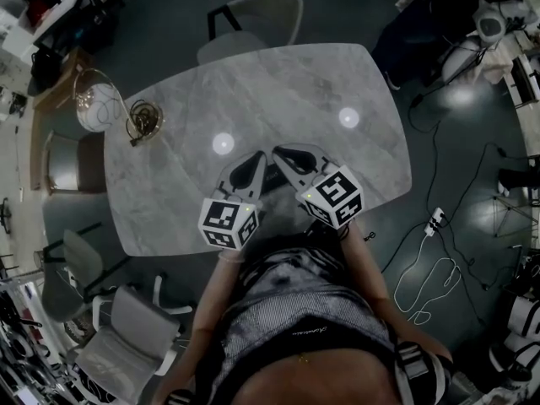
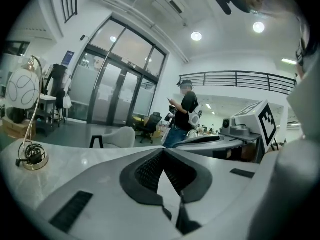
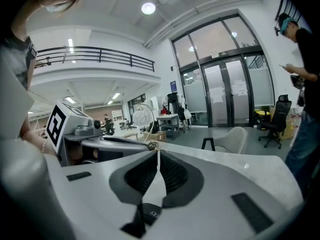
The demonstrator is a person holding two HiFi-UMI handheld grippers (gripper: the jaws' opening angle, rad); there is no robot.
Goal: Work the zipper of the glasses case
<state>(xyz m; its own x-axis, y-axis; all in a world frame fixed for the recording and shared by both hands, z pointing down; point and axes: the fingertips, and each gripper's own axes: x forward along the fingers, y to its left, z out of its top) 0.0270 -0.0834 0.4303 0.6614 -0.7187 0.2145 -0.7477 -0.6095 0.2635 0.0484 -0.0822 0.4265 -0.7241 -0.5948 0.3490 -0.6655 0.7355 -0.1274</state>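
No glasses case shows in any view. Both grippers hover over the near part of the grey marble table (image 1: 278,91), tips pointing away from me and toward each other. In the head view my left gripper (image 1: 258,155) is shut, and my right gripper (image 1: 276,151) is shut just beside it. In the left gripper view the left gripper (image 2: 162,150) has its dark ribbed pads (image 2: 150,171) meeting at the tips with nothing between them. The right gripper view shows the same: the right gripper (image 3: 158,152) is empty, its pads (image 3: 175,174) closed together.
A white globe lamp (image 1: 97,108) with a brass base (image 1: 143,121) stands at the table's far left corner. A grey chair (image 1: 263,13) sits at the far side, more chairs (image 1: 126,327) at my left. A person (image 2: 187,111) stands beyond the table. Cables (image 1: 434,260) lie on the floor at right.
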